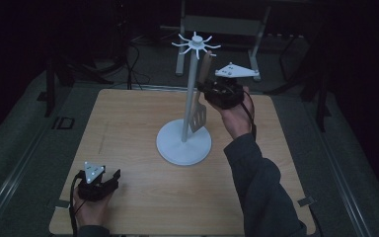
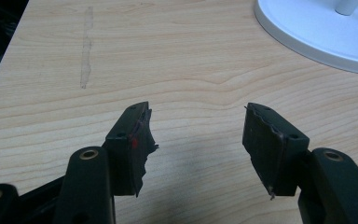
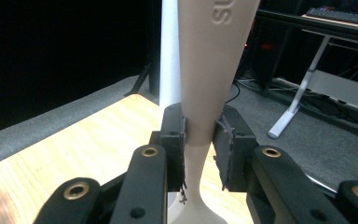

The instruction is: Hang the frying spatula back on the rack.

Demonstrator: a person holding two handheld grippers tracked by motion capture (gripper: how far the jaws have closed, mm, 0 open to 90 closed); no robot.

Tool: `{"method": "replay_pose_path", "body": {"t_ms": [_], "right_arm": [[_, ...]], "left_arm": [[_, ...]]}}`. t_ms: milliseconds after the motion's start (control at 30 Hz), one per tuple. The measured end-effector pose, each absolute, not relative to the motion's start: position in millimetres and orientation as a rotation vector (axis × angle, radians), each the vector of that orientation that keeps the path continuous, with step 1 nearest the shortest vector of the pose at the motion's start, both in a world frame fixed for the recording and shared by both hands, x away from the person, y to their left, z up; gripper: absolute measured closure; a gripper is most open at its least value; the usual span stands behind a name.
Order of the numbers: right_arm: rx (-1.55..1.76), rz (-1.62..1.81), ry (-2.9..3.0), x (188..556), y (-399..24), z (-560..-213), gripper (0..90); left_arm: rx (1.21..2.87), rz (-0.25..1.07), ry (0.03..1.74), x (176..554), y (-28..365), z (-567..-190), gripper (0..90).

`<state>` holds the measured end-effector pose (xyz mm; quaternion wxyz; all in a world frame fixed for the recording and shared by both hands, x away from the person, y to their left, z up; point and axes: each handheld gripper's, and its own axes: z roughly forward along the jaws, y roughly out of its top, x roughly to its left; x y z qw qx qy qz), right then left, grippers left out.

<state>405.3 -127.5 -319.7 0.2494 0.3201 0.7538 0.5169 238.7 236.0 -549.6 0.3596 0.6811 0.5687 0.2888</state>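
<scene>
The room past the table [image 1: 128, 148] is nearly black in the high view, and I can make out little there beyond a pale frame [image 1: 217, 29] at the top centre and some cables on the floor. My right forearm comes up from the lower right of that frame, and my right gripper [image 1: 212, 89] is raised just right of centre, beside the white rack [image 1: 184, 143] — its jaws are hidden from above by its own body and the grey plate. The spatula [image 1: 201, 98] hangs along the rack's pole, its slotted blade low and its handle reaching up under the spoked top, but I cannot tell from here whether it hangs on a hook.

The right gripper view settles the grip: my right gripper [image 3: 199, 140] has both pads pressed against the narrow neck of the spatula [image 3: 209, 70], clamped on it. The handle runs out of the top of that frame, with raised letters cut off at the edge, and the blade is cropped at the bottom. The pole [image 3: 170, 51] stands just behind it.

My left gripper [image 1: 100, 181] rests in the lower left of the high view, near the table's front edge. In the left gripper view my left gripper [image 2: 196, 140] has its jaws wide apart over bare wood — nothing between them — and the rack's base [image 2: 317, 32] is cut off at the upper right.
</scene>
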Motion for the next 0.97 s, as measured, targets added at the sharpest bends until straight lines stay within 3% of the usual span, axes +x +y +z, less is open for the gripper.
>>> {"method": "replay_pose_path", "body": {"t_ms": [133, 600, 967], "right_arm": [[0.844, 1.425, 2.073, 405, -130, -320, 71.0], [0.842, 1.39, 2.066, 400, -140, -332, 30.8], [0.902, 1.352, 2.053, 389, -161, -349, 25.2]], "left_arm": [[1.754, 0.744, 1.468, 239, 236, -550, 42.1], [1.754, 0.75, 1.466, 239, 235, -550, 41.7], [1.766, 0.761, 1.468, 240, 235, -552, 39.2]]}}
